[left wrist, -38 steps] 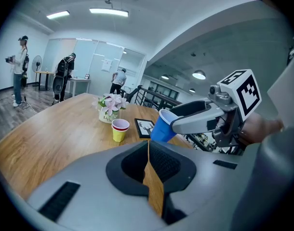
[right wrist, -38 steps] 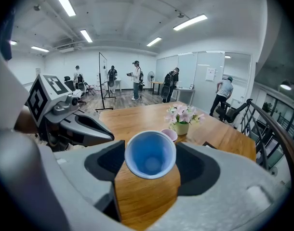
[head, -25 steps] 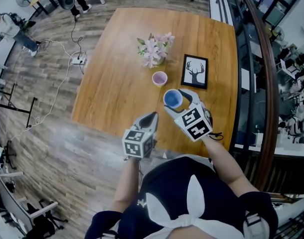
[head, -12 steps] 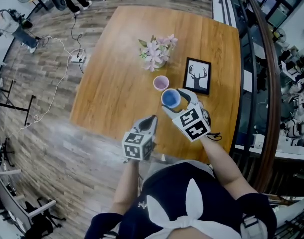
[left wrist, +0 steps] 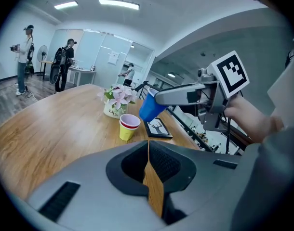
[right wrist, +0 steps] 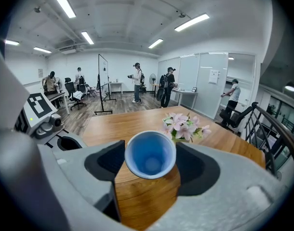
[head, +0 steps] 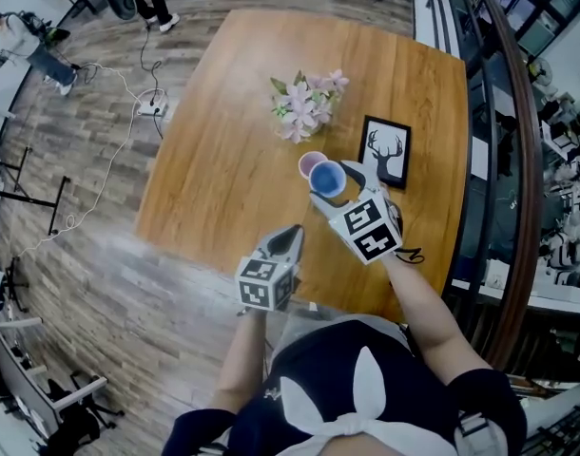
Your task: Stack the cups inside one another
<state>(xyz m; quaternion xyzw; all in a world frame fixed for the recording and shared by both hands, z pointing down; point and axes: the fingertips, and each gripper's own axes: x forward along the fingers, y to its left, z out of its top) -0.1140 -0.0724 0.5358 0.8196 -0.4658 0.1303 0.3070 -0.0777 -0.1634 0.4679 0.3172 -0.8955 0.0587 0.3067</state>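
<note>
Perhaps three cups (left wrist: 127, 129), one frame (head: 386, 152), one vase (left wrist: 110, 110).

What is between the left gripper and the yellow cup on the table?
Only bare wooden table. The left gripper view shows nothing lying on the stretch from the left gripper up to the yellow cup.

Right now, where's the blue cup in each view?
Head view: blue cup just right of centre, near the deer picture.
Left gripper view: blue cup upper middle, tilted, above the yellow cup.
Right gripper view: blue cup dead centre, mouth toward camera.
Shared landmark: the pink flowers.
</note>
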